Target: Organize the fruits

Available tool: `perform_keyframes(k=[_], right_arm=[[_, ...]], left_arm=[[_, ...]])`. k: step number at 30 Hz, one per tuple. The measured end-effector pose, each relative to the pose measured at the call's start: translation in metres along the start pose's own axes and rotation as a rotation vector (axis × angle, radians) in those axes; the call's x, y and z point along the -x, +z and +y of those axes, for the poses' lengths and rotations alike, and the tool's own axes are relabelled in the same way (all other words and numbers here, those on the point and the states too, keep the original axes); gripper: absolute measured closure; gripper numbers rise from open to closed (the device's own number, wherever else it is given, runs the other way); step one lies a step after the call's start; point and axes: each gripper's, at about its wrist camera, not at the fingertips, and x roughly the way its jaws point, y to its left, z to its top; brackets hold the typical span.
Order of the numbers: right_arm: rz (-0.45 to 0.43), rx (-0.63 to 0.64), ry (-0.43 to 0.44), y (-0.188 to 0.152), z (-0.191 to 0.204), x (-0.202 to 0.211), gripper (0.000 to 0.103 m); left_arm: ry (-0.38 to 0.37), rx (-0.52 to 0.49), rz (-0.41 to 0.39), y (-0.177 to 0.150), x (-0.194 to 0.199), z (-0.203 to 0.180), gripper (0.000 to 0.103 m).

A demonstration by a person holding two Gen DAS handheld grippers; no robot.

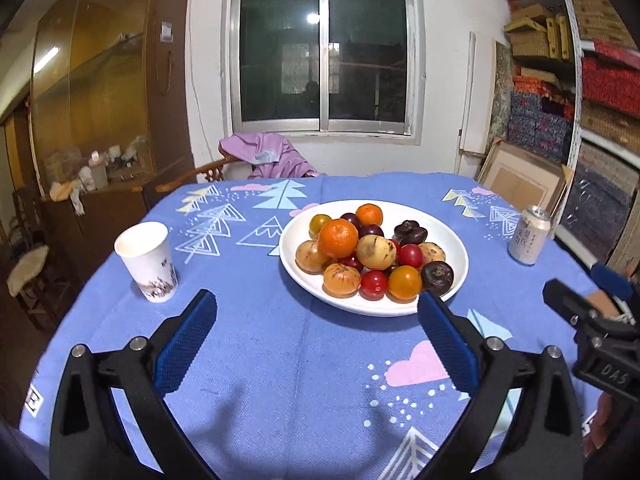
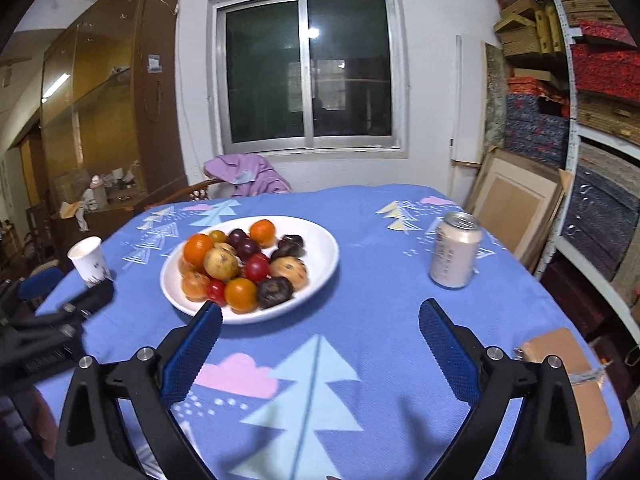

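While both grippers hang back over the near edge of the counter (image 1: 256, 360) with nothing between their fingers, the sorting looks finished or very nearly so: every fruit in sight sits heaped in the white plate (image 1: 456, 276), and none lies loose on the blue cloth.

Going left to right, the paper cup (image 1: 147, 261) stands upright near the left edge, well apart from the plate. The left gripper (image 1: 318, 350) has its blue fingers spread wide and empty, pointing down toward the bare cloth just short of the plate. The plate sits near the middle, piled with oranges (image 1: 338, 238), small red tomatoes (image 1: 374, 284), pale brownish fruits and a few dark ones. The right gripper (image 2: 320, 364) is likewise wide open and holds nothing, aimed at the open cloth between the plate and the drink can (image 2: 456, 254), which stands upright toward the right edge.

My judgement is that the step in hand is a pull-back after a release. If more sorting is wanted, the next move calls for reaching forward into the pile and closing gently on one round fruit from the top, since those below carry the ones above and could roll.

Cup and can flank the plate but leave the straight approach free; only the near rim must be cleared
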Motion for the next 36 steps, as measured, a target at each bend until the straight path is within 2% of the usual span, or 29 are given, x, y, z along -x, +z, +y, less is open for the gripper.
perform_keyframes(k=[3, 6, 14, 21, 30, 36], right_arm=[[0.039, -0.019, 0.008, -0.002, -0.003, -0.01, 0.003], [0.091, -0.027, 0.047, -0.007, -0.001, -0.017, 0.003], [0.103, 0.029, 0.07, -0.011, 0.019, -0.014, 0.003], [0.131, 0.044, 0.1, -0.017, 0.029, -0.015, 0.003], [0.136, 0.086, 0.115, -0.021, 0.039, -0.013, 0.003], [0.139, 0.076, 0.118, -0.02, 0.038, -0.013, 0.003]], left_arm=[[-0.003, 0.049, 0.03, 0.003, -0.004, 0.011, 0.004], [0.005, 0.05, 0.026, 0.006, -0.005, 0.015, 0.004], [-0.043, 0.095, 0.027, 0.008, -0.002, 0.022, 0.004], [0.005, 0.057, 0.023, 0.007, -0.001, 0.011, 0.004], [0.023, 0.009, 0.025, 0.003, 0.0, 0.001, 0.004], [0.059, -0.026, -0.018, 0.0, 0.004, -0.008, 0.004]])
